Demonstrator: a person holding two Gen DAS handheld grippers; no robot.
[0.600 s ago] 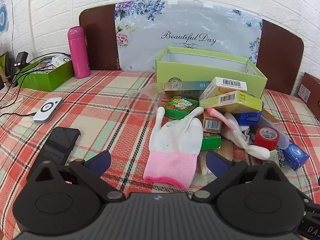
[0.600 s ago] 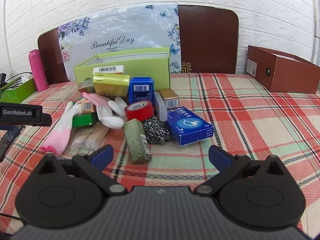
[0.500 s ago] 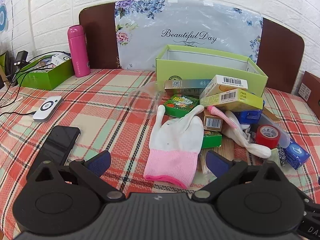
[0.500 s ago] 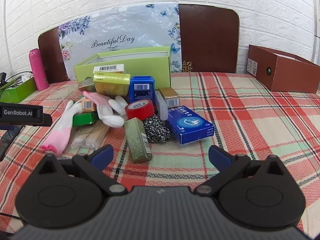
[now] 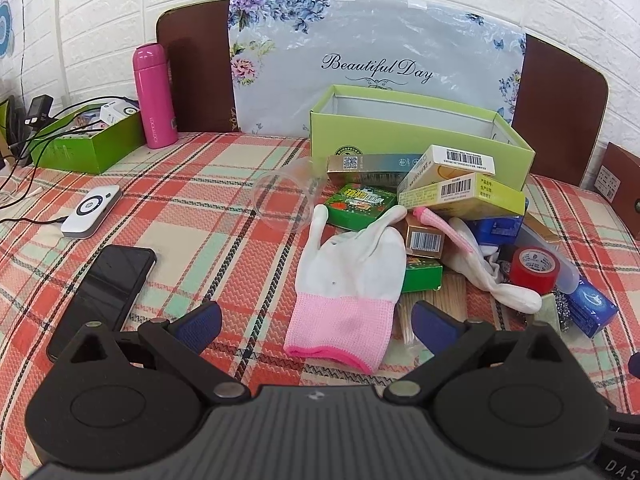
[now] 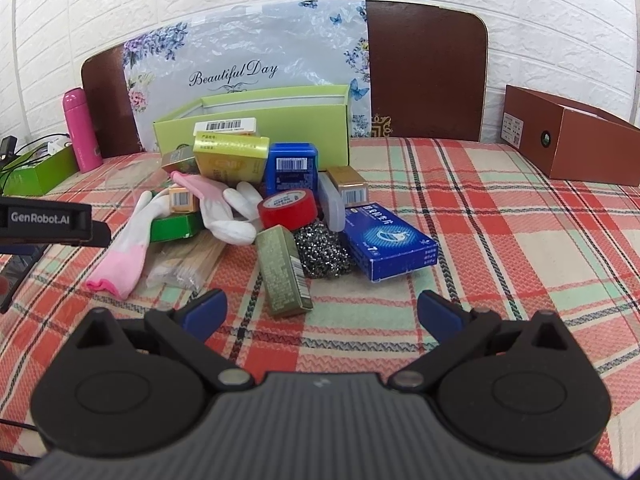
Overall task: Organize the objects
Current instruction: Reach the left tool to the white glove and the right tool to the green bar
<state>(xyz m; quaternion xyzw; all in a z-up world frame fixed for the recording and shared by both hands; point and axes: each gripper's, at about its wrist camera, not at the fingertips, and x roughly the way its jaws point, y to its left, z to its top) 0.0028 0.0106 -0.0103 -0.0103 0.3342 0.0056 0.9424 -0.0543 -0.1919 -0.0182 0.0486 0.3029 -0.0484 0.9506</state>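
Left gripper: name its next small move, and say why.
Probably ease the left gripper forward and down over the glove. Its jaws are wide open and empty, the glove's pink cuff lies flat just ahead between them, and the green box behind the pile is open.

We see a table under a red, green and cream plaid cloth [image 5: 192, 216]. From the left wrist view, a green box [image 5: 420, 136] stands at twelve o'clock with a heap of small cartons [image 5: 460, 196] touching its front. A glove [image 5: 352, 280] lies flat at six o'clock of the heap, a clear cup [image 5: 284, 200] on its side at nine. A phone [image 5: 104, 284] and a white device [image 5: 92, 211] lie at eight to nine o'clock, a pink bottle [image 5: 154, 96] and a green tray [image 5: 88, 144] at ten. From the right wrist view, a brown box [image 6: 576, 140] sits at two o'clock, a blue carton [image 6: 388, 240] and an olive carton [image 6: 282, 272] at the centre.
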